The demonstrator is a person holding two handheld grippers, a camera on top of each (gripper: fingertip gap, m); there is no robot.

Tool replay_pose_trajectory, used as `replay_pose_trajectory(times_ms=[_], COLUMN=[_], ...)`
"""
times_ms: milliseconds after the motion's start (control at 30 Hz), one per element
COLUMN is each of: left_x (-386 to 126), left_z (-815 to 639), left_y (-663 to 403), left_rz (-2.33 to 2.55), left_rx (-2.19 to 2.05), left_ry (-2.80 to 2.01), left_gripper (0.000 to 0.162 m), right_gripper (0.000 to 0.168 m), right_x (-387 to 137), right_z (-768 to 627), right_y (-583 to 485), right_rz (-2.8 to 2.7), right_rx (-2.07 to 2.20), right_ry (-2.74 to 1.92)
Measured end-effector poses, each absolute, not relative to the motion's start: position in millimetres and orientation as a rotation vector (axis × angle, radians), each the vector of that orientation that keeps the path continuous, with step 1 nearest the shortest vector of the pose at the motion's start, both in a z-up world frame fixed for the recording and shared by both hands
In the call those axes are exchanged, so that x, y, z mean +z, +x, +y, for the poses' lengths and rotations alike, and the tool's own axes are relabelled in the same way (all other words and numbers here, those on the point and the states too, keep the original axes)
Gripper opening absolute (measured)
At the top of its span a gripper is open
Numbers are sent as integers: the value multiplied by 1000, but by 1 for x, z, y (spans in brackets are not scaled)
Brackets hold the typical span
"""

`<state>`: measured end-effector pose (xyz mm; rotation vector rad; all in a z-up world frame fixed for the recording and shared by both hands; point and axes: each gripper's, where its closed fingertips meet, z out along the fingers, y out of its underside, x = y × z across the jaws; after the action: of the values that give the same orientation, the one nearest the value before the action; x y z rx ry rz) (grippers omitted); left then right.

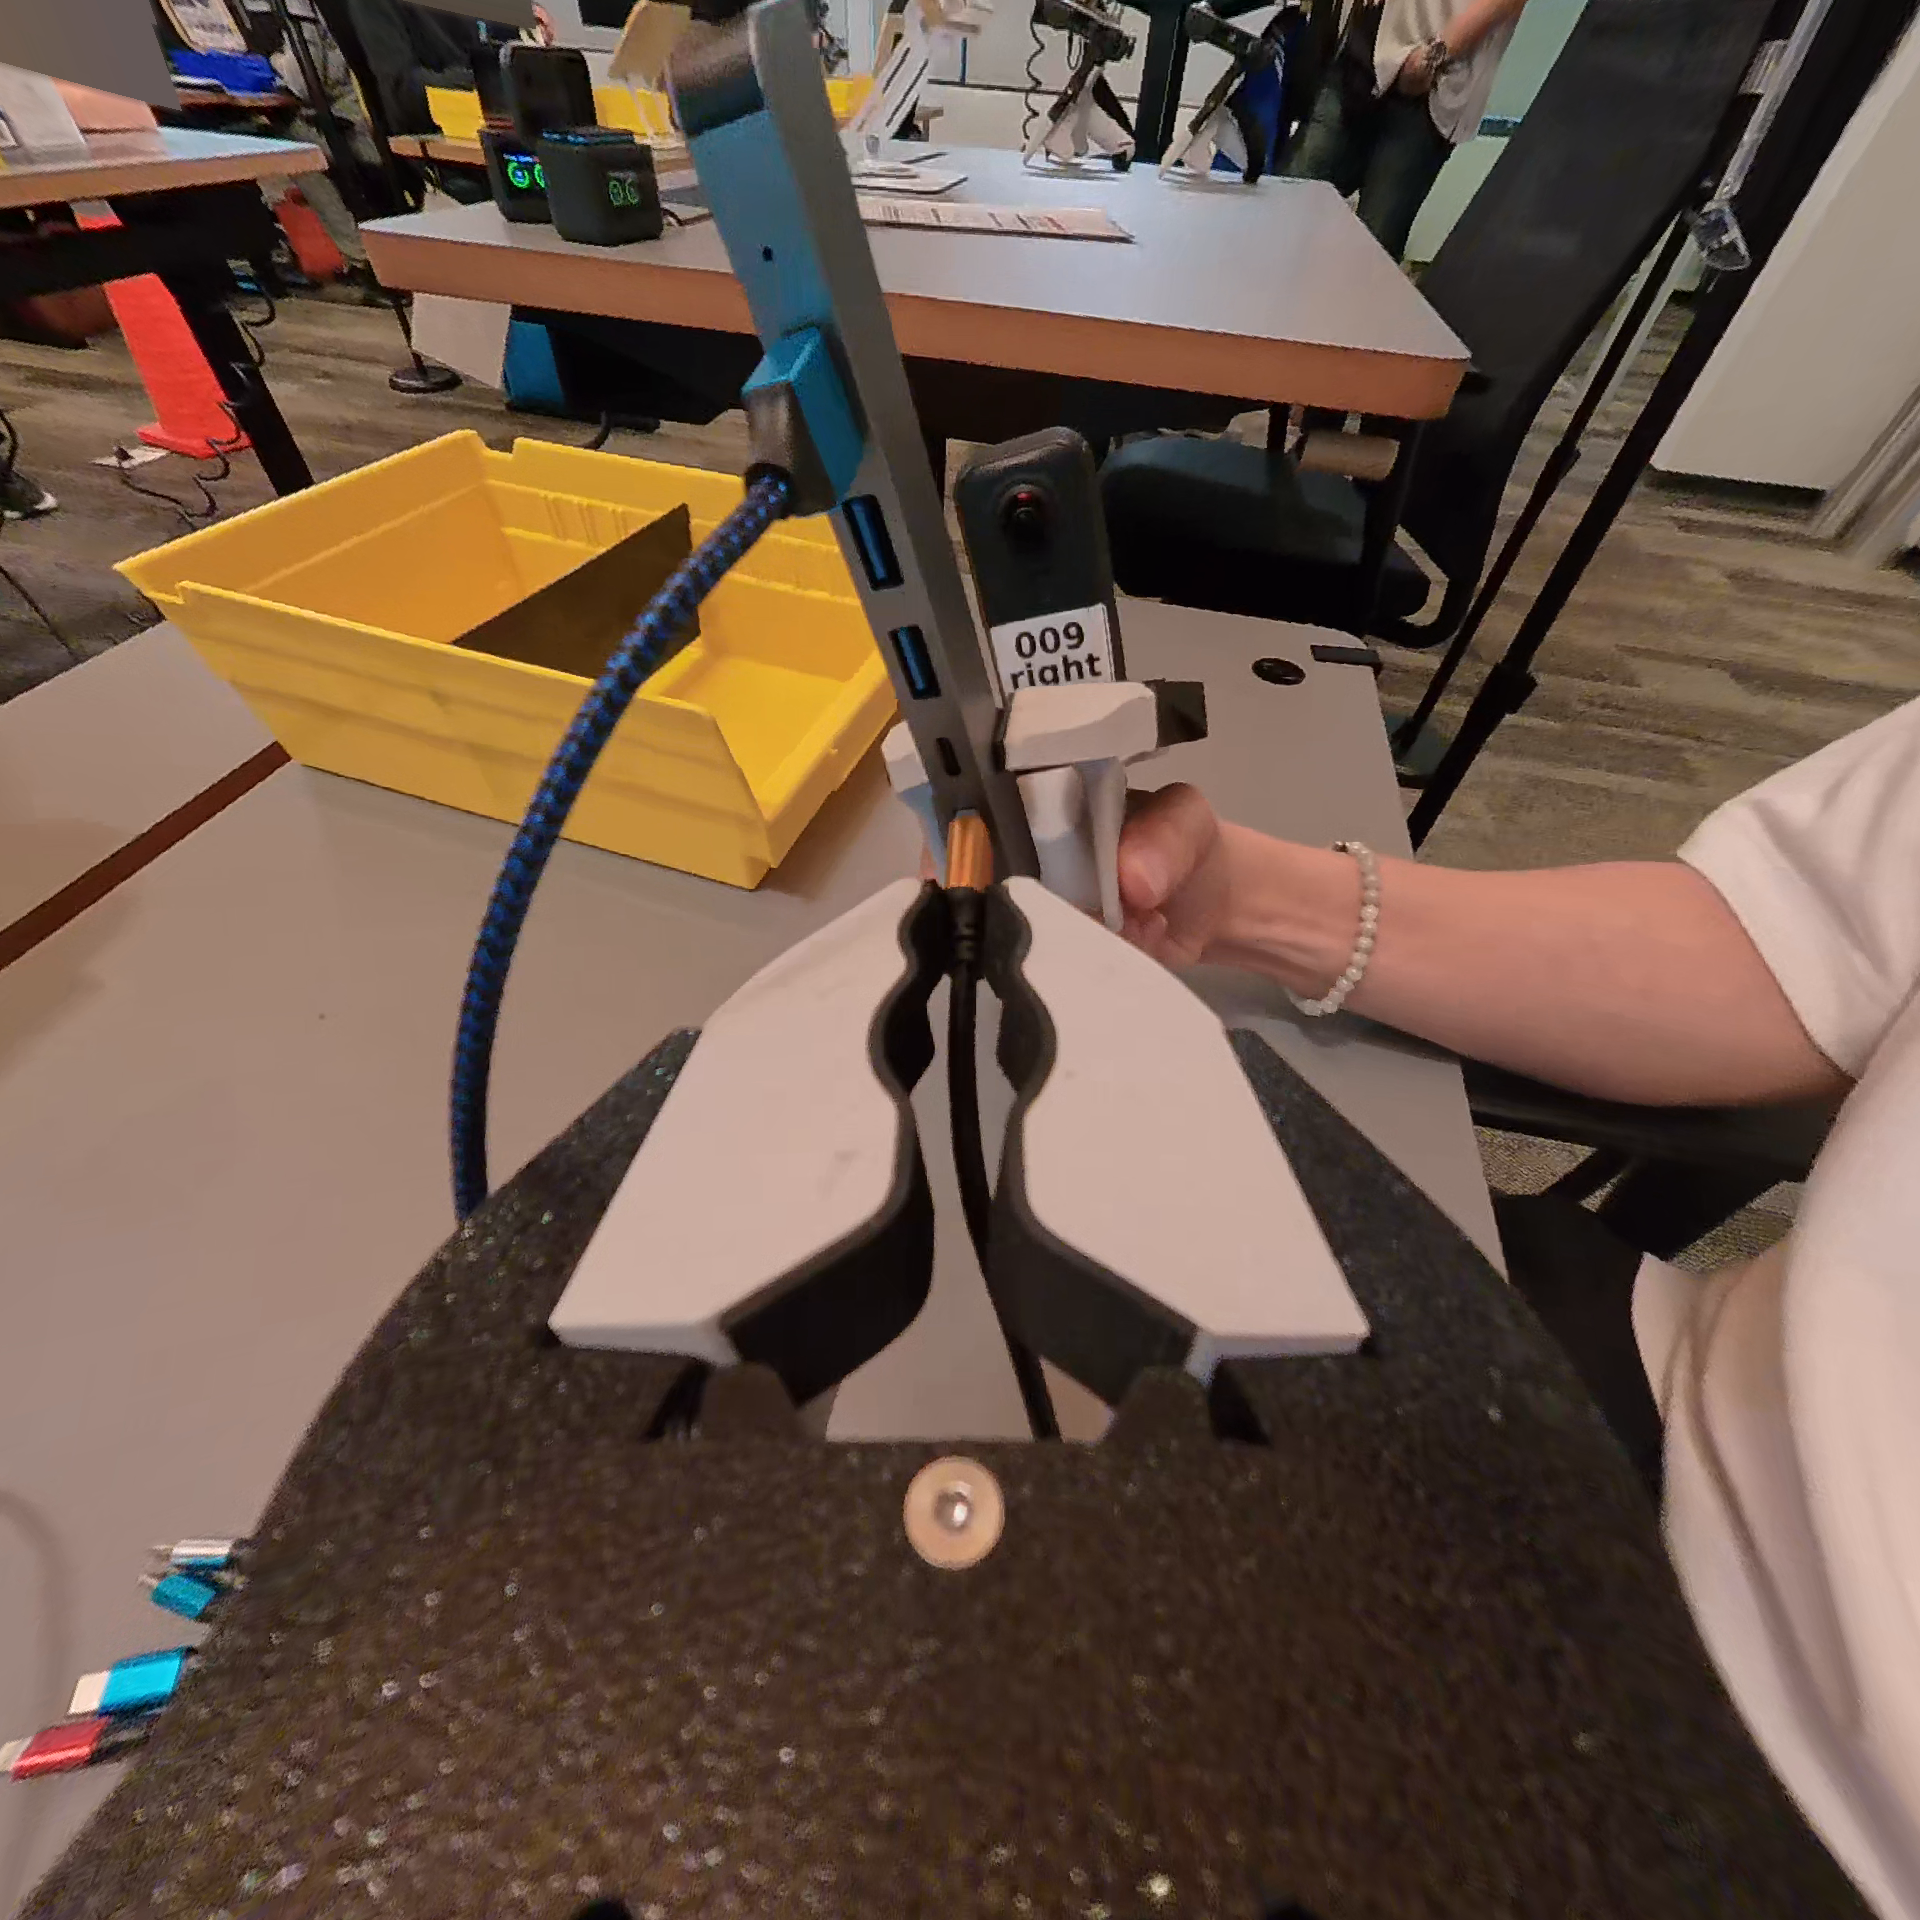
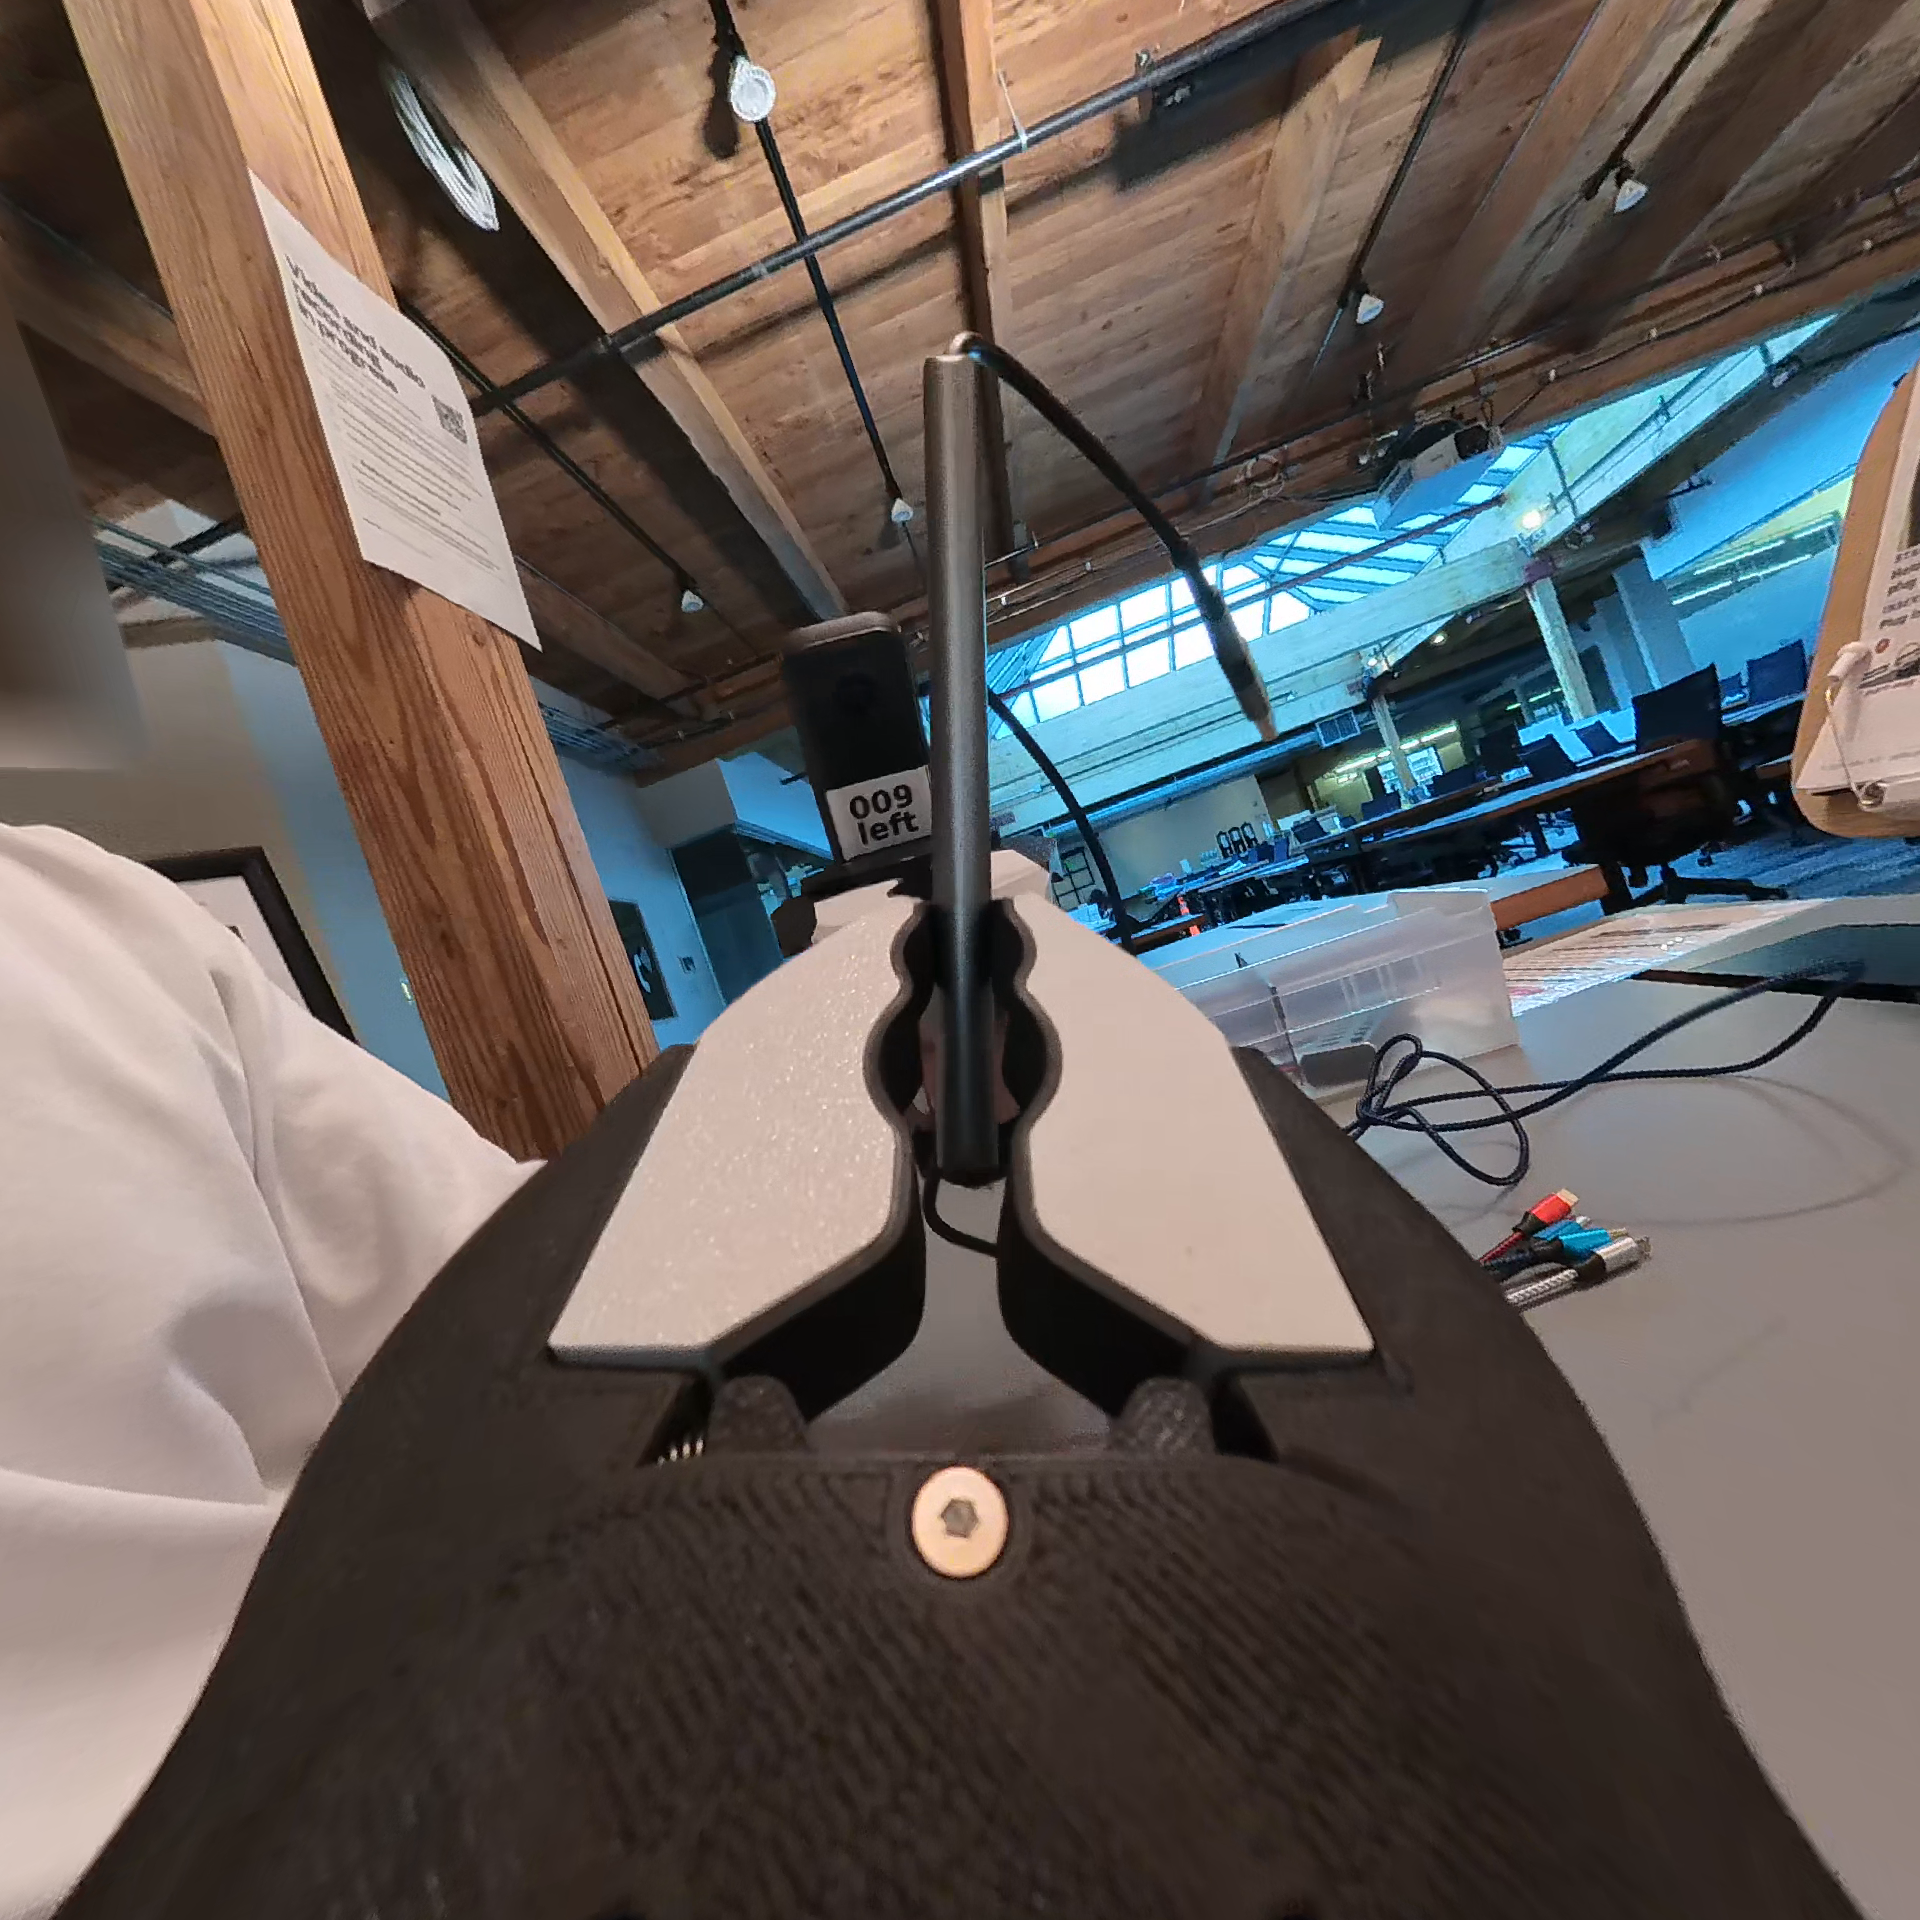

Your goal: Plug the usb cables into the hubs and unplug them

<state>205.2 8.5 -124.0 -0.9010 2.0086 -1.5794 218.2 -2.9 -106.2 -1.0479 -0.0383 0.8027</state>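
Observation:
In the left wrist view my left gripper (image 1: 966, 906) is shut on a black cable just behind its gold plug (image 1: 966, 850). The plug's tip meets the lowest port on the edge of the grey hub (image 1: 831, 312). The hub stands upright, clamped near its lower end by my right gripper (image 1: 987, 750). A blue plug (image 1: 805, 416) on a blue-black braided cable (image 1: 540, 852) sits in a higher port. Two blue ports below it are empty. In the right wrist view my right gripper (image 2: 961, 935) is shut on the hub (image 2: 956, 675), seen edge-on.
A yellow bin (image 1: 312, 644) stands on the grey table behind the hub. Loose coloured plugs (image 1: 125, 1683) lie at the near left, and a bundle of them (image 2: 1558, 1247) shows in the right wrist view. A clear plastic box (image 2: 1351, 966) and a coiled dark cable (image 2: 1434, 1112) lie to the right. A person's forearm (image 1: 1455, 956) reaches in. My left and right fingertips are right by each other.

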Motion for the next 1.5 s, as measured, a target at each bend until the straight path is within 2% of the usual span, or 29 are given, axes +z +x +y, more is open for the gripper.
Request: replay_pose_trajectory(times_ms=[233,367,500,867,1033,1300,1433,1500], left_x=[-124,-149,-152,-127,-119,-122,-133,-136], left_z=[8,-5,-12,0,14,17,17,15], left_y=[208,212,212,222,220,213,211,209], left_rz=[1988,2119,2082,1839,1750,1948,2052,2085], left_rx=[-1578,-1447,-1541,-1739,-1817,-1690,-1601,-1582], left_ry=[-910,-891,-882,-1018,-1120,-1127,-1155,-1141], left_gripper=[7,8,7,7,7,7,7,7], right_gripper=[14,16,12,11,11,12,23,16], right_x=[-105,-103,-106,-97,-108,-115,-111,-118], right_z=[-3,-1,-3,5,10,10,8,9], right_y=[219,208,215,241,236,226,235,232], right_rz=[-14,-65,-79,166,154,55,86,53], right_rx=[859,861,757,919,954,820,754,718], right_ry=[-1025,-1047,-1132,-925,-1003,-1165,-1164,-1230])
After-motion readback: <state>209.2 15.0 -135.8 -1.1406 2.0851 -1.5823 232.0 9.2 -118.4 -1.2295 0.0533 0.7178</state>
